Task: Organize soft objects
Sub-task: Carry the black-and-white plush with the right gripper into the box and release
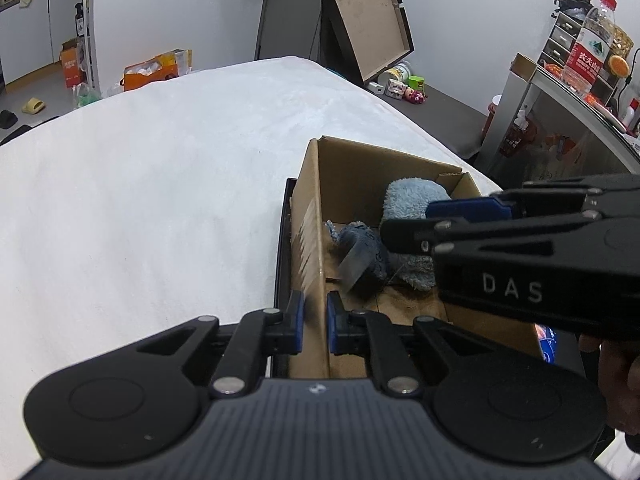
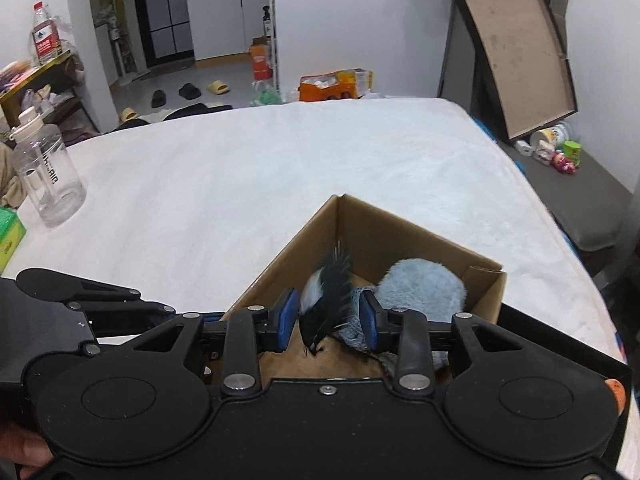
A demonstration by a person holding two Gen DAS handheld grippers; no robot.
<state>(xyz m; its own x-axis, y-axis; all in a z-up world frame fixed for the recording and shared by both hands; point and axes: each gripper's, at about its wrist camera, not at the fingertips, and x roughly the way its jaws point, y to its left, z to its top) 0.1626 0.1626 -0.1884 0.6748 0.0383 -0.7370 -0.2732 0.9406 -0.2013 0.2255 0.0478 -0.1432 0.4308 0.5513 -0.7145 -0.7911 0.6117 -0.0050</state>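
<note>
An open cardboard box (image 1: 312, 208) (image 2: 384, 236) stands on the white bed near its right edge. Inside lie a fluffy light-blue cloth (image 1: 412, 200) (image 2: 424, 284) and a denim-blue cloth (image 1: 364, 244) (image 2: 354, 320). My left gripper (image 1: 314, 316) is shut on the box's left wall. My right gripper (image 2: 328, 316) (image 1: 404, 224) hovers over the box, jaws apart. A black-and-white soft item (image 2: 328, 292), blurred, is between its fingers, seemingly loose; in the left wrist view it is a grey blur (image 1: 354, 266).
The white bed cover (image 1: 160, 184) (image 2: 240, 168) spreads left and beyond the box. A clear water bottle (image 2: 46, 172) and a green box (image 2: 8, 236) stand at the bed's left edge. A shelf with a bottle (image 1: 588, 52) stands to the right. Floor clutter lies beyond.
</note>
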